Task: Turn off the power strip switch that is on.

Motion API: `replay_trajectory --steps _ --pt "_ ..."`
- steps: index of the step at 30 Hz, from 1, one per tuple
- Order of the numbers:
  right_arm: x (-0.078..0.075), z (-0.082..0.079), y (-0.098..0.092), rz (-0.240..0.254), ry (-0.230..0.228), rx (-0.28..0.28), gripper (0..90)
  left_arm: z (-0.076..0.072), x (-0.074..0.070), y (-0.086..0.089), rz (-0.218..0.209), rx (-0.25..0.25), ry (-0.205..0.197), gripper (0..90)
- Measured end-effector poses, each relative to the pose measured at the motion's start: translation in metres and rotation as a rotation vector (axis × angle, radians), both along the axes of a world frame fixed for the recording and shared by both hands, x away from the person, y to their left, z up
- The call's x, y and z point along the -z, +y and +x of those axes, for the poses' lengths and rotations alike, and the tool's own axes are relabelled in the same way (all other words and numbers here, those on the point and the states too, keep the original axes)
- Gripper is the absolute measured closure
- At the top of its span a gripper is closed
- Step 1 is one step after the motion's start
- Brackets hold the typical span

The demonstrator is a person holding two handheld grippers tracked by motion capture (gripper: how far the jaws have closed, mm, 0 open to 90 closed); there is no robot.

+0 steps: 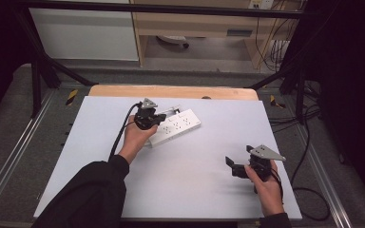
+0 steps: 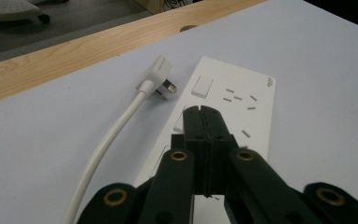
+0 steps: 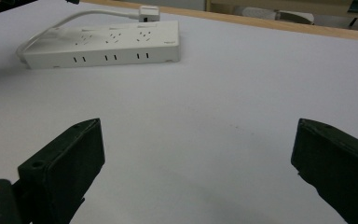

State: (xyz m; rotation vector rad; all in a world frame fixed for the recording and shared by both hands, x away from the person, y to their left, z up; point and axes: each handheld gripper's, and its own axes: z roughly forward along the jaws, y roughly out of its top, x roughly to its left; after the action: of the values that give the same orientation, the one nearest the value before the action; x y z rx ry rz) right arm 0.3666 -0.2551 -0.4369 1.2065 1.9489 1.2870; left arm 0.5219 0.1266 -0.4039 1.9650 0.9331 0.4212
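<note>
- My left gripper (image 2: 202,112) has its jaws pressed together on nothing, poised over the white power strip (image 2: 235,109).
- The power strip lies flat mid-table (image 1: 123,190); its plug (image 2: 161,77) rests loose beside it, in no socket.
- My right gripper (image 3: 198,154) gapes wide, well apart from the strip.

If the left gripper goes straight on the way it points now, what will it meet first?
Probably the power strip: the left gripper has its fingers shut, aimed down at the strip's top, near the switch. The plug lies off to the side. Depth is unclear.
</note>
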Motion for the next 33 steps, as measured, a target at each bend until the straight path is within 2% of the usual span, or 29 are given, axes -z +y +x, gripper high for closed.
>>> replay_trajectory --steps 3,5,8,14,19,24,26,33 --pt "0.000 0.000 0.000 0.000 0.000 0.000 3.1 0.000 -0.001 0.000 -0.013 -0.004 -0.007 87.7" --pt "0.000 0.000 0.000 0.001 0.000 0.001 3.1 0.001 -0.001 0.000 -0.024 -0.013 0.000 77.5" --pt "0.000 0.000 0.000 0.001 0.000 0.000 3.1 0.000 -0.002 0.001 -0.033 -0.022 -0.013 64.9" --pt "0.000 0.000 0.000 0.001 0.000 0.001 3.1 0.000 -0.004 0.002 -0.059 -0.022 -0.005 46.1" --pt "0.000 0.000 0.000 0.004 0.002 0.000 3.1 0.000 -0.006 0.003 -0.064 -0.033 -0.003 31.9" --pt "0.000 0.001 0.001 0.001 0.003 -0.004 3.0 -0.002 -0.010 0.004 -0.086 -0.046 -0.009 10.6" --pt "0.000 0.001 0.001 0.000 0.001 -0.006 2.9 -0.003 -0.013 0.004 -0.091 -0.052 -0.010 8.1" --pt "0.000 0.001 0.001 -0.001 0.002 -0.006 2.9 -0.011 -0.020 0.010 -0.094 -0.057 -0.007 8.0"
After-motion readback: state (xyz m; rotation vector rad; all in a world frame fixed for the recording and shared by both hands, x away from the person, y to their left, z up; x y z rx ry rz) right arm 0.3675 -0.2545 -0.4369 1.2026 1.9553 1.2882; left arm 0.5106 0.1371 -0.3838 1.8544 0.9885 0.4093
